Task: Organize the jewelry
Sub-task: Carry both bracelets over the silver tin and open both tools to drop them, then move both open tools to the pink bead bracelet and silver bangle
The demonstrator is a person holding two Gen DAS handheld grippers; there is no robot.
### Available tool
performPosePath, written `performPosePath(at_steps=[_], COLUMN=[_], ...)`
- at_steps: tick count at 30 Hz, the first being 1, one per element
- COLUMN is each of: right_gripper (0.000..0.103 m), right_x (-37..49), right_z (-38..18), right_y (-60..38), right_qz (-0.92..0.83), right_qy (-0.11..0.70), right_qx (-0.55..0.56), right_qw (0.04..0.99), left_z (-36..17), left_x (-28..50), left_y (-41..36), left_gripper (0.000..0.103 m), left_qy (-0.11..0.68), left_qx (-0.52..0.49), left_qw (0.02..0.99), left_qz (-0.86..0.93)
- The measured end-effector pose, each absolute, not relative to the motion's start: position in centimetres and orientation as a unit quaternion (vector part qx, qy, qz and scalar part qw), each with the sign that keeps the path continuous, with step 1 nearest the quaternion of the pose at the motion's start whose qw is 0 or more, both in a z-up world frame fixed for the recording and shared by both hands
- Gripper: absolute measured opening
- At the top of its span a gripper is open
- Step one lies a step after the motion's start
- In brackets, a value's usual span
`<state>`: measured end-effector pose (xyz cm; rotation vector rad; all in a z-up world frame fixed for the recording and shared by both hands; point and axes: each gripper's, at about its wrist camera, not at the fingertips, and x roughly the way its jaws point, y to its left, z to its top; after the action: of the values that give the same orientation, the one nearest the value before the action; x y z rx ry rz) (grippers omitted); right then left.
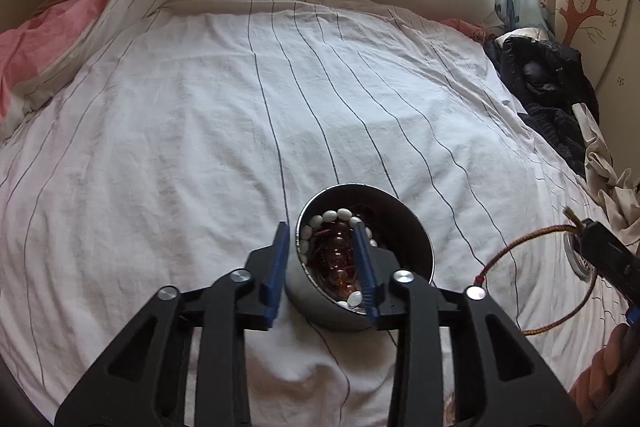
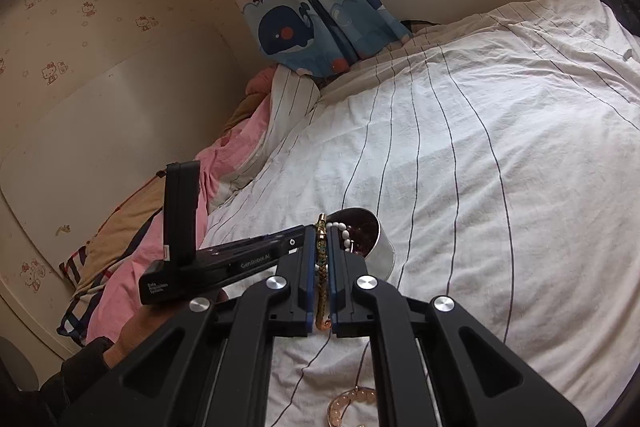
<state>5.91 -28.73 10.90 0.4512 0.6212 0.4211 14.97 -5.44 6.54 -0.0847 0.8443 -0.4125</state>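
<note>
the metal tin (image 1: 362, 259) sits on the striped bedsheet (image 1: 200, 131) right at my left gripper (image 1: 322, 267), already stocked with a white bead bracelet (image 1: 336, 215) and amber beads (image 1: 338, 255), so part of the sorting looks done. my left jaws are partly spread with nothing clamped; one finger hangs over the tin's mouth and the other just outside its wall. whether either touches the rim i can't tell. off to that gripper's right, my right gripper (image 2: 321, 281) is pressed together on a braided cord bracelet (image 2: 320, 267), whose loop hangs free beneath the fingers. i'd judge that bracelet goes into the tin next. a pale round ornament (image 2: 352, 403) lies on the sheet below the right gripper, still unsorted.
</note>
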Motion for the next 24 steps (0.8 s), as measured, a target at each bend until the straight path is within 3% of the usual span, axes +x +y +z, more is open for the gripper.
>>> performPosePath(at_steps=[9,12,13,15,22,24], right_gripper=[0.006,0.007,0.01,0.029,0.033,0.038], right_x=[10.5,13.0,13.6,13.9,8.6,6.2], right_z=[9.7,7.5,6.6,5.6,7.0,6.9], right_y=[-25.9,-24.5,-24.2,-24.0,-26.4,-26.7], right_qz=[0.232,0.21,0.193,0.165,0.145,0.141], right_qy=[0.302,0.344,0.364,0.38,0.36,0.367], right_qx=[0.267,0.246,0.227,0.199,0.182,0.177], right_qw=[0.885,0.881,0.882,0.888,0.903,0.902], left_z=[8.4,7.8,7.5,7.0,5.9,5.3], left_x=[11.1,9.5,9.0,8.1,4.1,2.6], left_y=[0.2,1.4,1.5,1.4,-1.2,-1.8], left_gripper=[0.054,0.055,0.056,0.057,0.067,0.07], left_qy=[0.383,0.388,0.391,0.397,0.398,0.401], left_qx=[-0.076,-0.081,-0.082,-0.076,-0.032,-0.024], left_qw=[0.904,0.902,0.901,0.899,0.901,0.901], left_qz=[-0.173,-0.17,-0.17,-0.169,-0.171,-0.166])
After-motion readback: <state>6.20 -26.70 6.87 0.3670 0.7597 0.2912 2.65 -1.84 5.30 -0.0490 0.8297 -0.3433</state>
